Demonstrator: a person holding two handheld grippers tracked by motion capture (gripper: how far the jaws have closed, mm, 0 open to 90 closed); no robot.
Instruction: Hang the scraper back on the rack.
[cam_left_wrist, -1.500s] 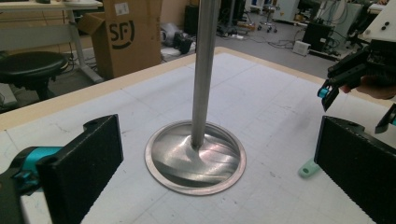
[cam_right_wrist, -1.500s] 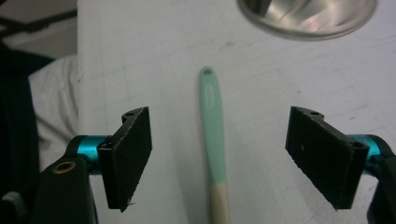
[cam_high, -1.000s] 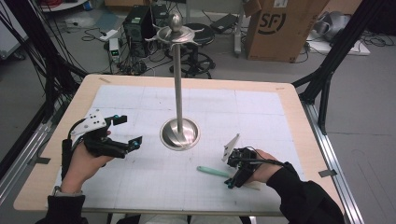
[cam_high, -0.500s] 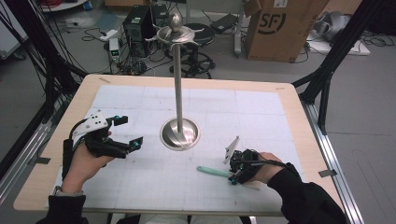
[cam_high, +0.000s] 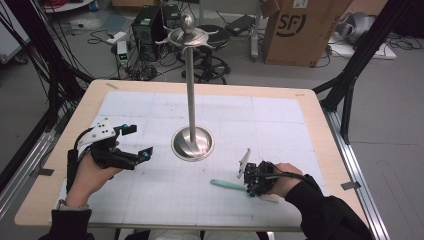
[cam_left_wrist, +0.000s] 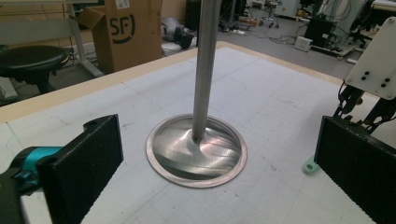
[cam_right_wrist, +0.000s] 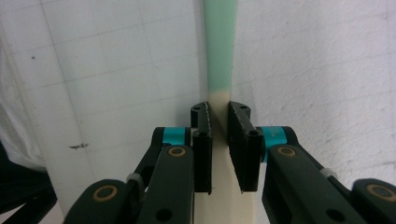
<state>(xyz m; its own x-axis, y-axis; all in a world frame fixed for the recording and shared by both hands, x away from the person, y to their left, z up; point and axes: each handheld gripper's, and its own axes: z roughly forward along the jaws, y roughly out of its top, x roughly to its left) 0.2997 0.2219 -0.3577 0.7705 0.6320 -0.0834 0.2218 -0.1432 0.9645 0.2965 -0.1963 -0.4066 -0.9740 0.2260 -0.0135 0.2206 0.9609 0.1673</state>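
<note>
A: Right gripper (cam_right_wrist: 218, 122) has its jaws closed on the cream end of the green-and-cream stick (cam_right_wrist: 219, 51) (a toothbrush? can't tell), lying flat on the gridded mat (cam_high: 280, 125) near the stand's base (cam_high: 193, 144).

B: Grasp step, then. Left gripper (cam_left_wrist: 215, 163)?

A: Jaws spread, empty, facing the steel stand (cam_left_wrist: 205, 70). Next is probably a straight lift.
</note>
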